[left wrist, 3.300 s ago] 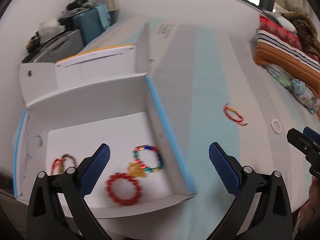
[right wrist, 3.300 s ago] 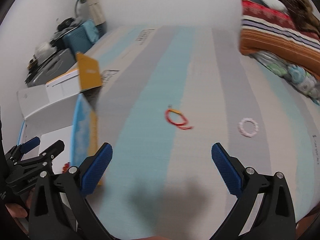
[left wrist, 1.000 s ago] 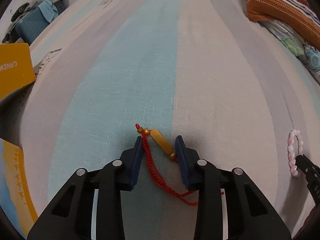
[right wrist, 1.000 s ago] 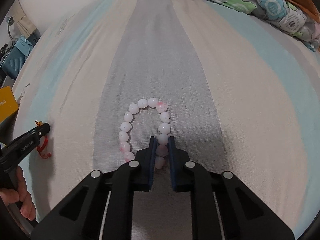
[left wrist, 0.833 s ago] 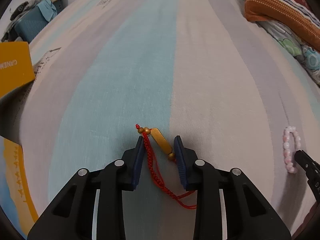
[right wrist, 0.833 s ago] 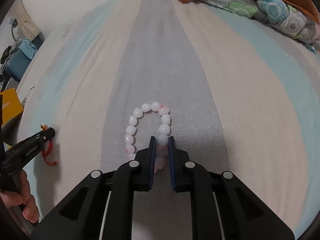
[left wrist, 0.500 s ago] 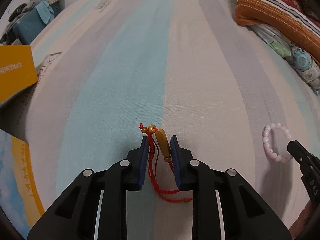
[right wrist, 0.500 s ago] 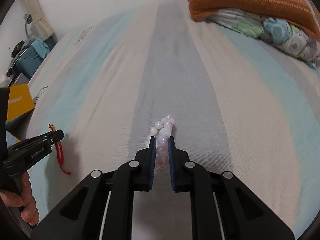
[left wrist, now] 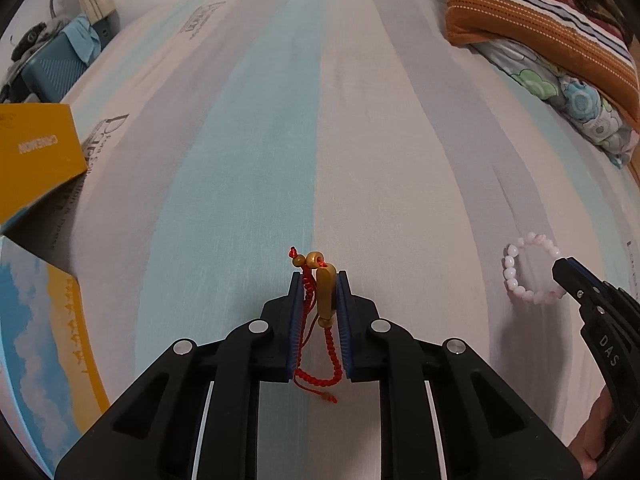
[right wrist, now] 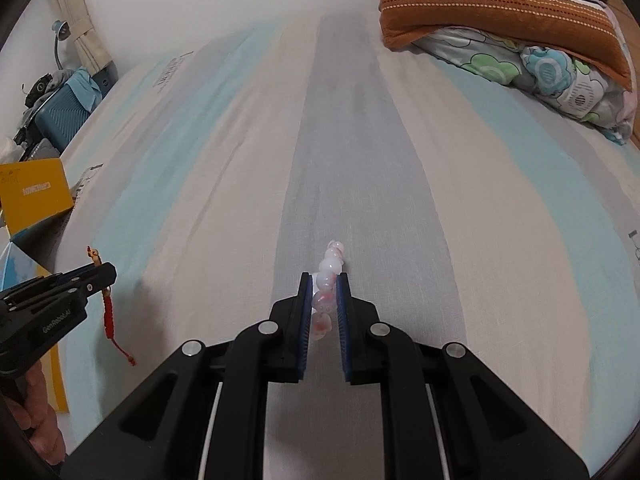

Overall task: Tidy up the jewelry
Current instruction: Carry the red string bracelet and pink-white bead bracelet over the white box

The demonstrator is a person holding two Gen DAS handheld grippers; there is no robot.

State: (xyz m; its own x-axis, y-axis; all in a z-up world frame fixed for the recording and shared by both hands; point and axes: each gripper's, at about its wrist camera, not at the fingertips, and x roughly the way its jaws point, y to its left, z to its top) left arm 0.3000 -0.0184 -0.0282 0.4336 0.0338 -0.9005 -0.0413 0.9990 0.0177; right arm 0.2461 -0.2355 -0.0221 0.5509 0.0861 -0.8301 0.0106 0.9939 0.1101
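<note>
Left gripper [left wrist: 319, 280] has just closed on red bracelet [left wrist: 320, 344] (seemingly lifted).

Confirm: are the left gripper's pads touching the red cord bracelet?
Touching. In the left wrist view the left gripper, whose jaws have just been closing, pinches the red cord bracelet and its gold tube between both blue pads.

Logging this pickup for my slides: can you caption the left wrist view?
Left gripper shut on red cord bracelet above the striped bedsheet, pink bead bracelet held alongside.
</note>
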